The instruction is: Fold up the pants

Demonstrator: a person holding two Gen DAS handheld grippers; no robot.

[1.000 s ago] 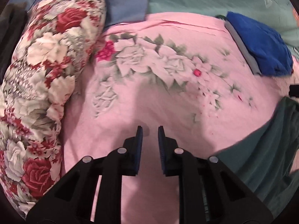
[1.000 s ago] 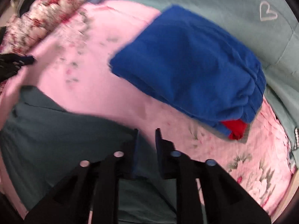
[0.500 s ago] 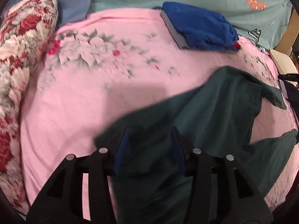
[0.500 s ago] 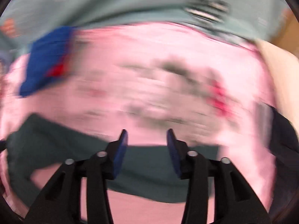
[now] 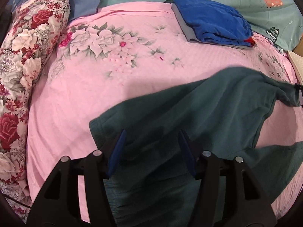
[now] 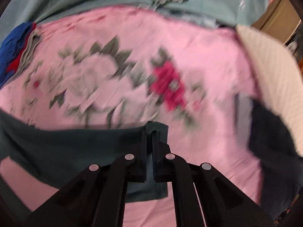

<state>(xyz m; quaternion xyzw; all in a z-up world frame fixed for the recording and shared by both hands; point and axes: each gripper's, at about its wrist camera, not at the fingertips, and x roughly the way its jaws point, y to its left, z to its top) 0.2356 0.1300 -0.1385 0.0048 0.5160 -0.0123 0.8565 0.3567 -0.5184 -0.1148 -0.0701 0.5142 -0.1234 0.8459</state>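
Dark green pants (image 5: 198, 117) lie spread on the pink flowered bedspread (image 5: 106, 79), waistband near me, legs running to the right. My left gripper (image 5: 151, 141) is open, its jaws wide apart just above the waistband. In the right wrist view, my right gripper (image 6: 150, 134) is shut on the hem end of a pant leg (image 6: 75, 143), whose cloth shows between the fingers. That view is blurred by motion.
A folded stack topped by a blue garment (image 5: 212, 24) lies at the far side of the bed, also at the left of the right wrist view (image 6: 11, 45). A floral bolster (image 5: 24, 62) lines the left edge. A dark garment (image 6: 272, 132) and a cream cushion (image 6: 269, 62) lie right.
My left gripper swung from bare bedspread to over the waistband and opened wider. My right gripper swung right along the leg, opened, then shut on its hem.
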